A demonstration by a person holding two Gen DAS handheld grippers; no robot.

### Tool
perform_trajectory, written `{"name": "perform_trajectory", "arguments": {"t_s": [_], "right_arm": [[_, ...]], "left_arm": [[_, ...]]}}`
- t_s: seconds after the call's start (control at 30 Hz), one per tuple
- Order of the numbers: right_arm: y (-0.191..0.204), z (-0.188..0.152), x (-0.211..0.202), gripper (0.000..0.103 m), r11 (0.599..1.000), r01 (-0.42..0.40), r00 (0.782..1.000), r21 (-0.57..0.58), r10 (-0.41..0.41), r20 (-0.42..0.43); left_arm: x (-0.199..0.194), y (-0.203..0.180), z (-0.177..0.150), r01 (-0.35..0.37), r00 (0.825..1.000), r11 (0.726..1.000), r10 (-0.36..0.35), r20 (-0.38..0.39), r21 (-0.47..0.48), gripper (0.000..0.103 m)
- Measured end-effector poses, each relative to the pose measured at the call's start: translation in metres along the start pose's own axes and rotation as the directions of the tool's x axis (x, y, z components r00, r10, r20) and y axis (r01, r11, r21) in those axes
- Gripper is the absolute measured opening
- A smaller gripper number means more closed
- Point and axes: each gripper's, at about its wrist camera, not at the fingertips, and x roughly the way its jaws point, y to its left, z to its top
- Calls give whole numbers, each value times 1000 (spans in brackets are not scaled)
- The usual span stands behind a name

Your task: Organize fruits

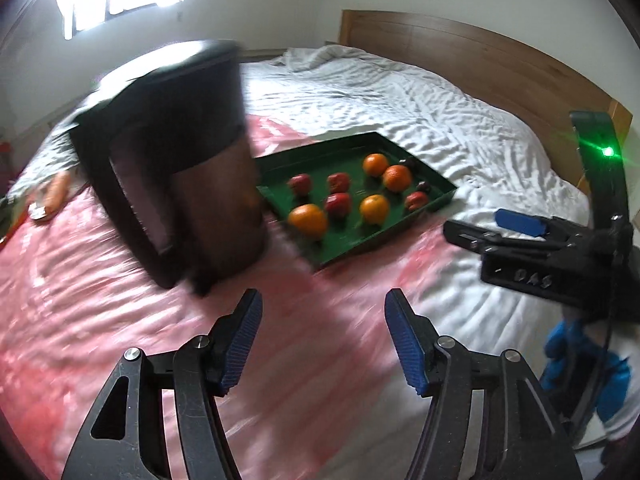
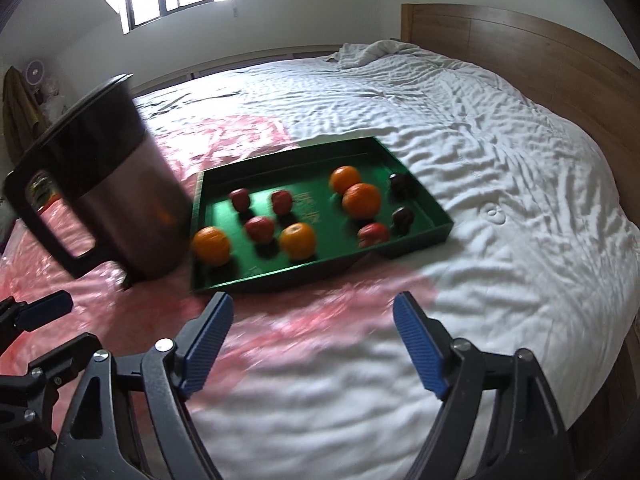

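A green tray [image 1: 436, 196] [image 2: 434, 232] lies on the bed and holds several oranges [image 1: 307, 220] [image 2: 361, 200], several red apples [image 1: 338, 204] [image 2: 260, 228] and two dark plums [image 2: 400, 185]. My left gripper [image 1: 322, 340] is open and empty, above the pink sheet in front of the tray. My right gripper [image 2: 314, 346] is open and empty, in front of the tray; it also shows at the right of the left wrist view [image 1: 500, 228]. The left gripper's blue pad shows at the left edge of the right wrist view [image 2: 48, 308].
A tall dark metal jug [image 1: 176, 160] [image 2: 116, 184] with a black handle stands left of the tray, touching its edge. A pink plastic sheet [image 1: 120, 280] covers the near bed; white quilt [image 2: 480, 120] beyond. A carrot [image 1: 56, 194] lies far left. Wooden headboard [image 2: 520, 44] behind.
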Motion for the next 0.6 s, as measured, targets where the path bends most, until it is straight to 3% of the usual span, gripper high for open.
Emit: {"name": "perform_trajectory", "arguments": {"t_s": [0.23, 0.33, 0.43, 0.6], "right_arm": [[73, -19, -32, 103, 996, -76, 996, -47, 77, 32], [106, -28, -44, 103, 992, -107, 993, -67, 111, 51], [135, -37, -56, 103, 988, -128, 988, -82, 134, 82], [177, -52, -70, 103, 984, -134, 981, -114, 148, 123]], "left_arm": [[-58, 53, -40, -95, 994, 995, 97, 55, -35, 64], [-80, 77, -56, -133, 988, 989, 138, 69, -71, 78], [-99, 97, -71, -174, 979, 980, 182, 86, -95, 80], [-127, 129, -94, -222, 964, 961, 242, 111, -166, 93]]}}
